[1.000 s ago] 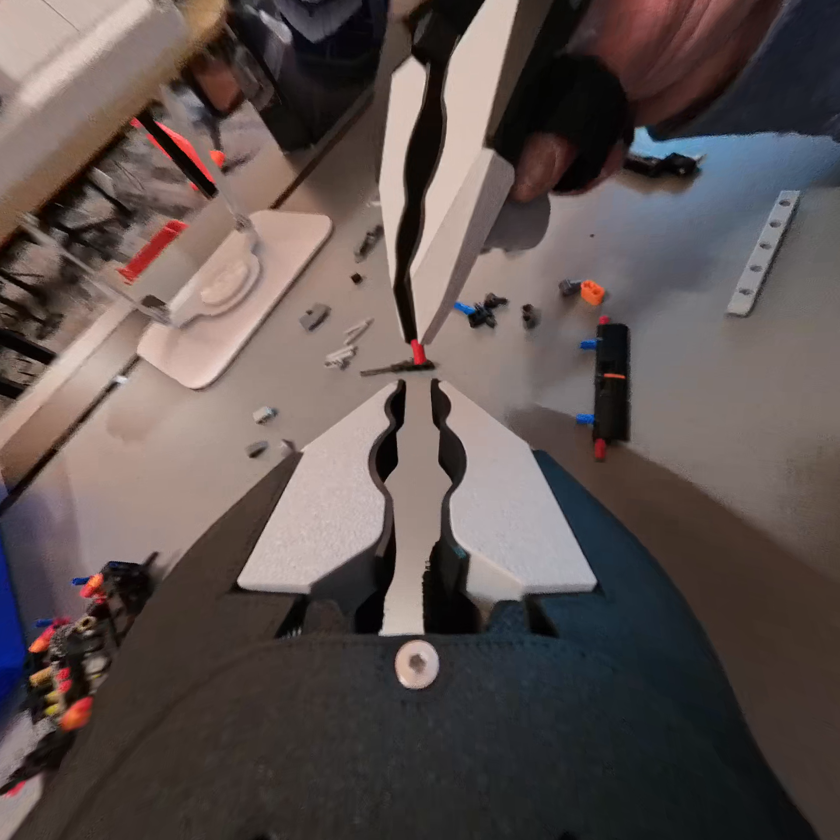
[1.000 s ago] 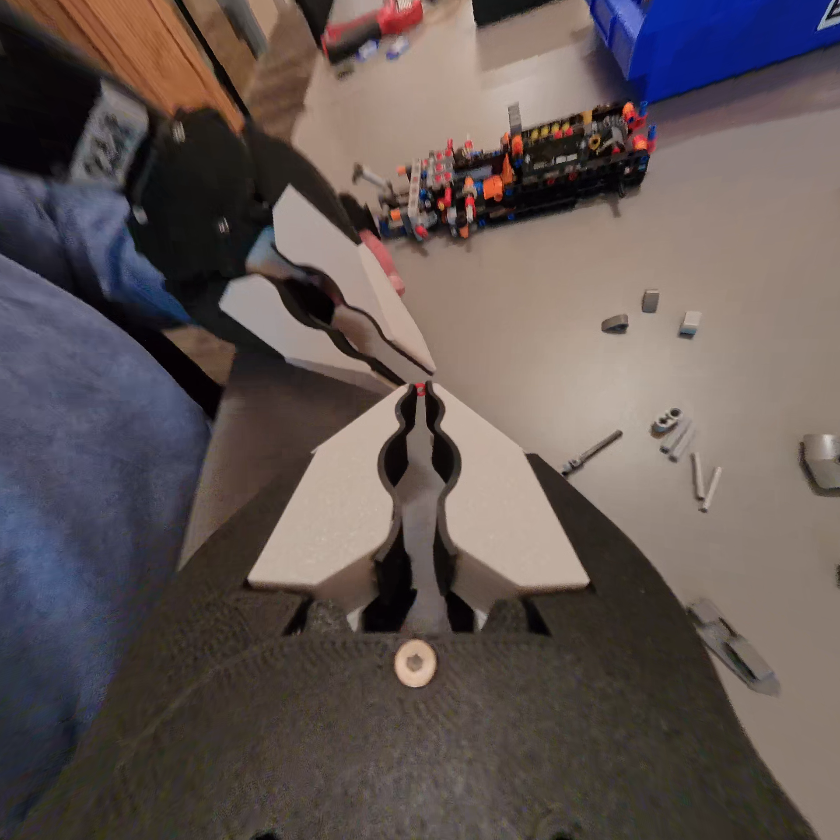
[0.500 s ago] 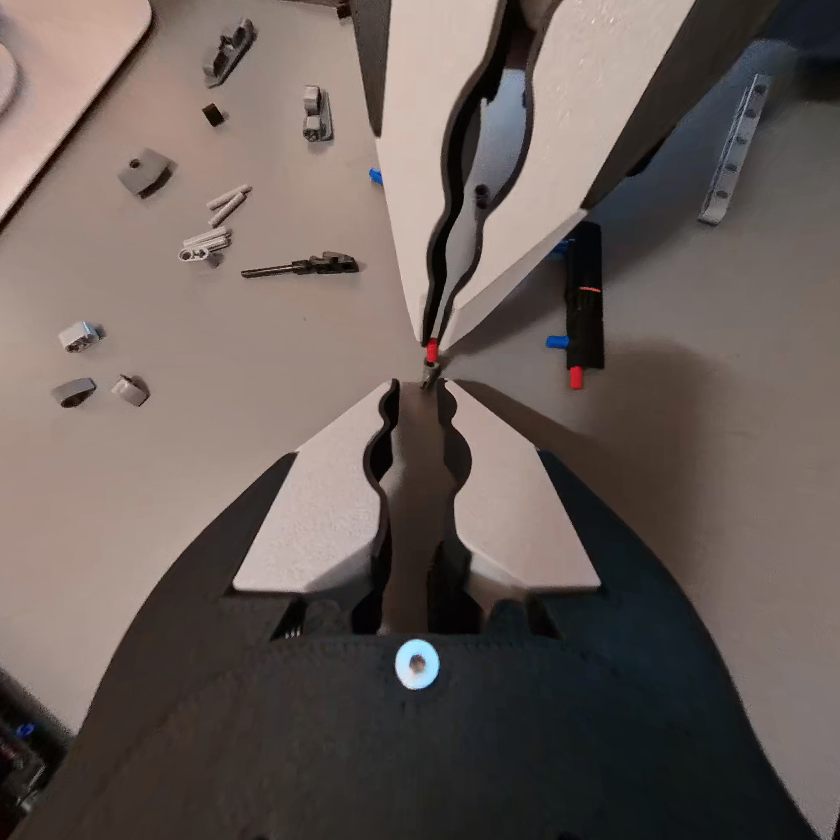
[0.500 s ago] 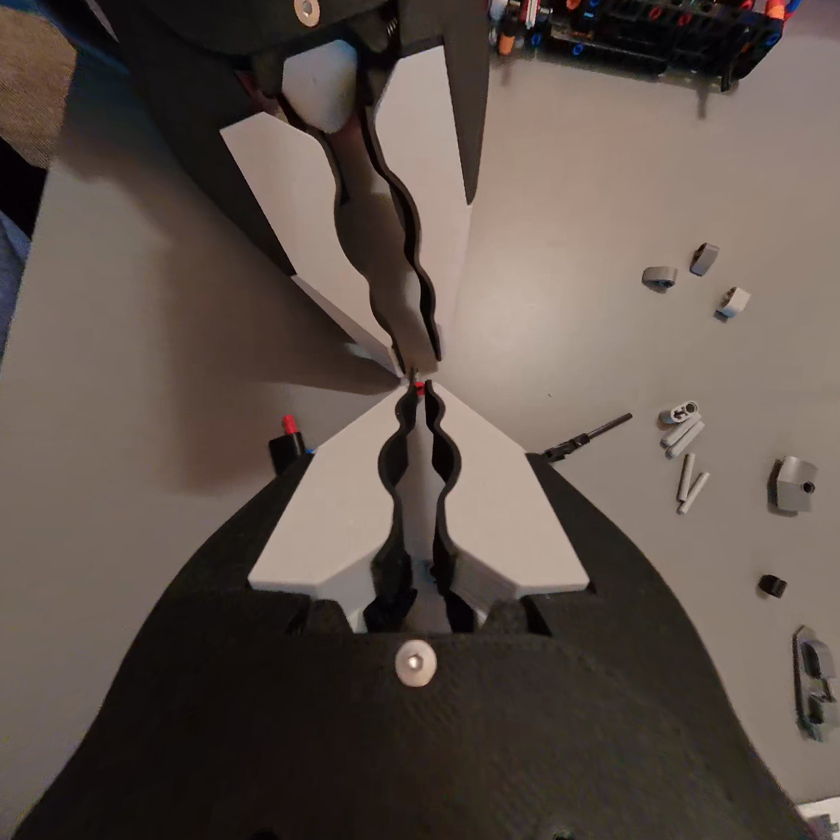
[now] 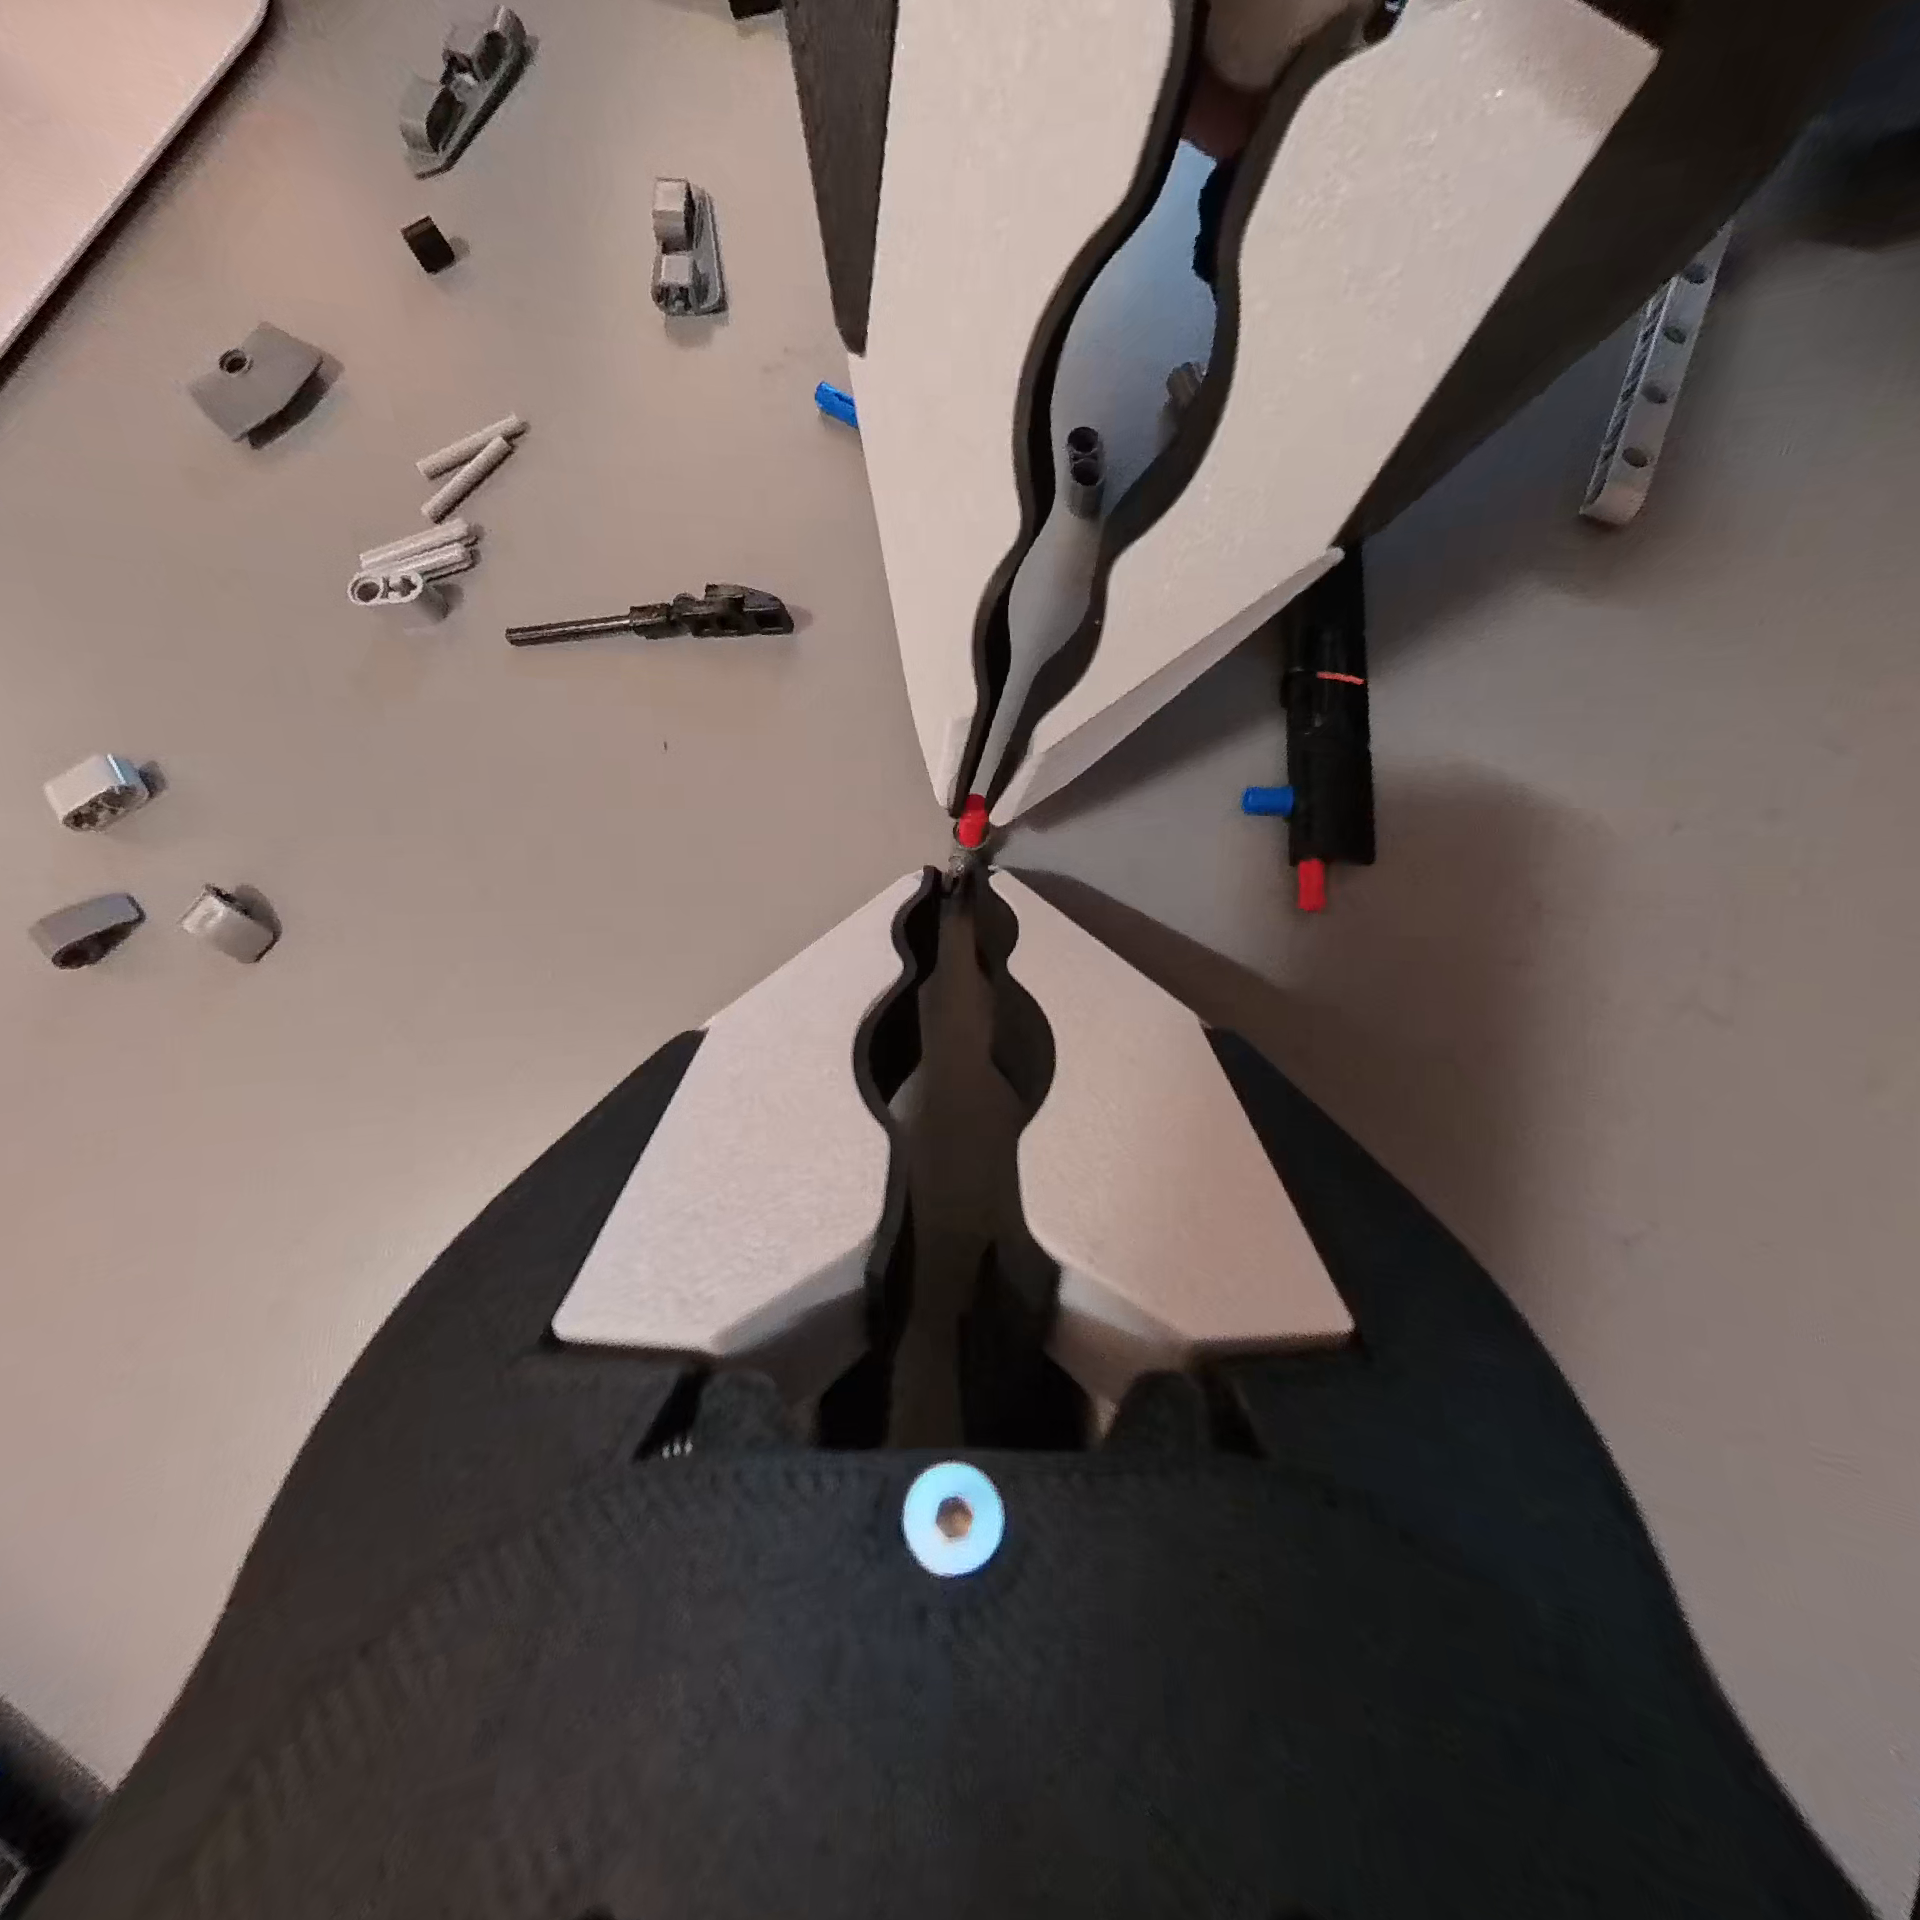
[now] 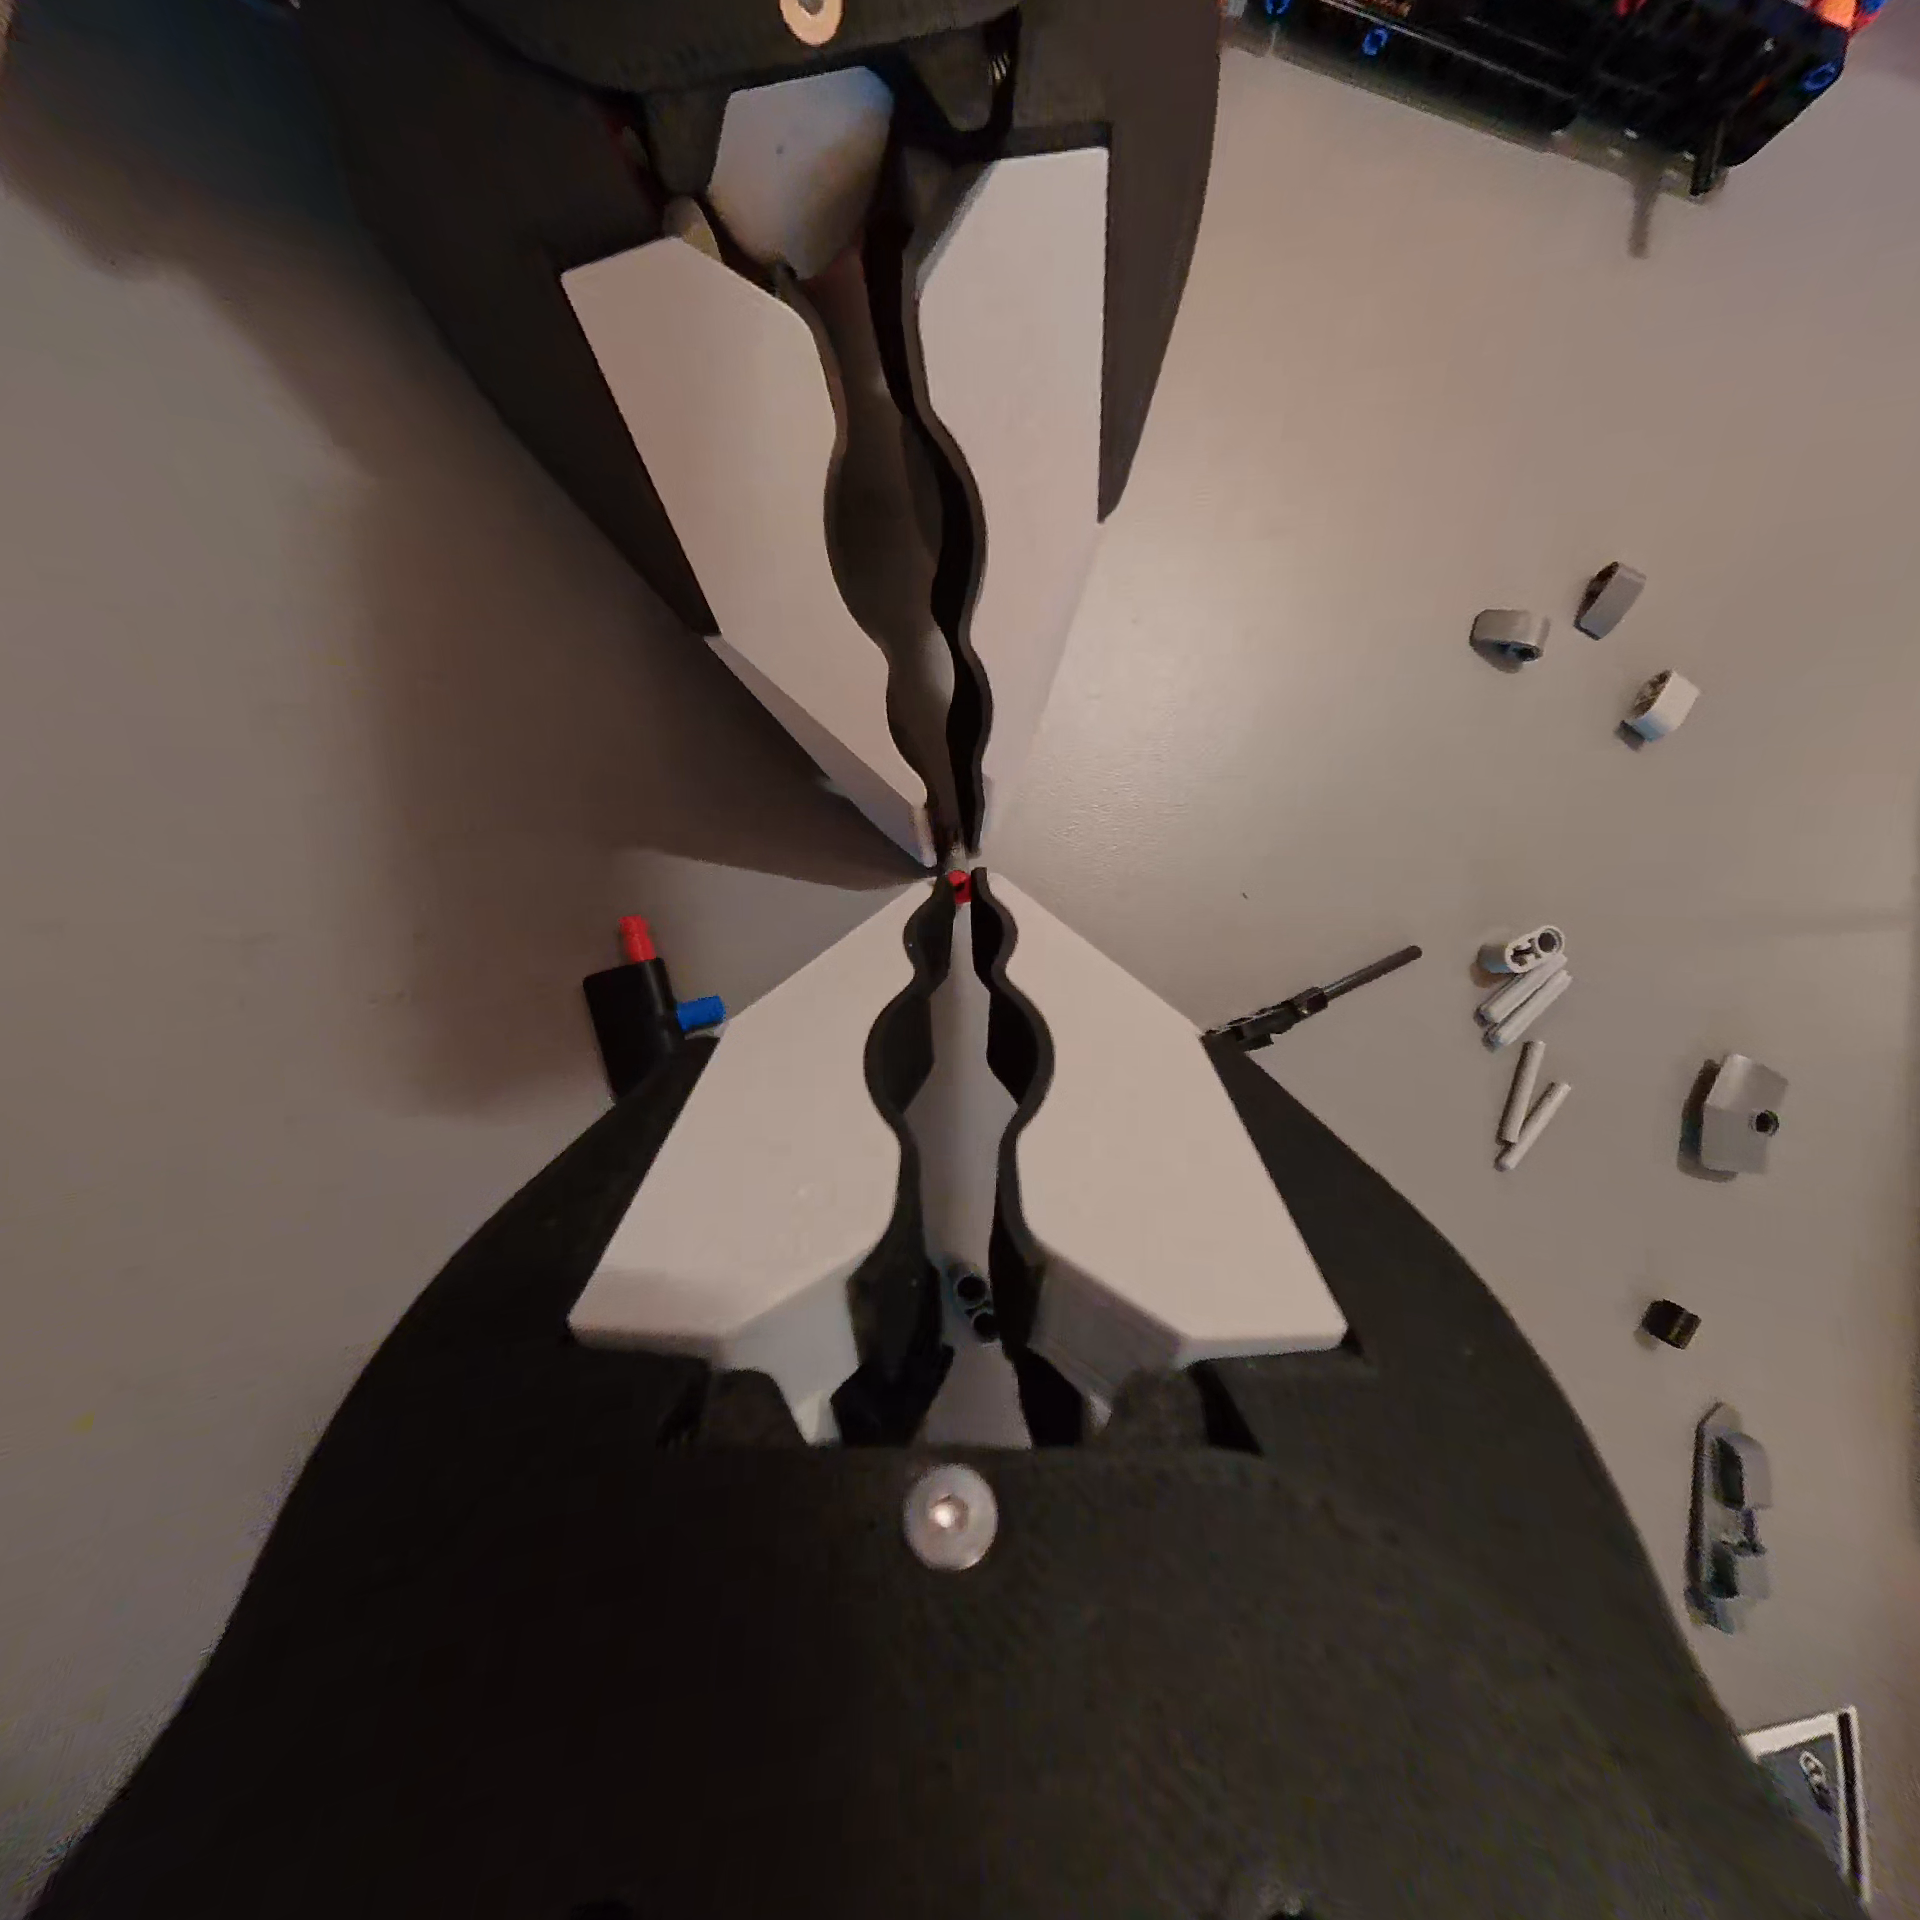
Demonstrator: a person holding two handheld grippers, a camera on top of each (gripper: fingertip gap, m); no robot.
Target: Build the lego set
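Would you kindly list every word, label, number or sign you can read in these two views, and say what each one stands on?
None of the text can be read.
Dark card with a white border, lying in the bottom right corner of the right wrist view: it carries some print, but it is cut off by the picture's edge and too small to read.
Nothing else in either view shows any writing.

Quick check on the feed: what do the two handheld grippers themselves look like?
Both match: the left gripper and right gripper each have a black, textured printed body, one silver screw at its centre, and two pale grey wedge fingers tapering to points, their inner edges lined with wavy black pads. No cables or markings show.
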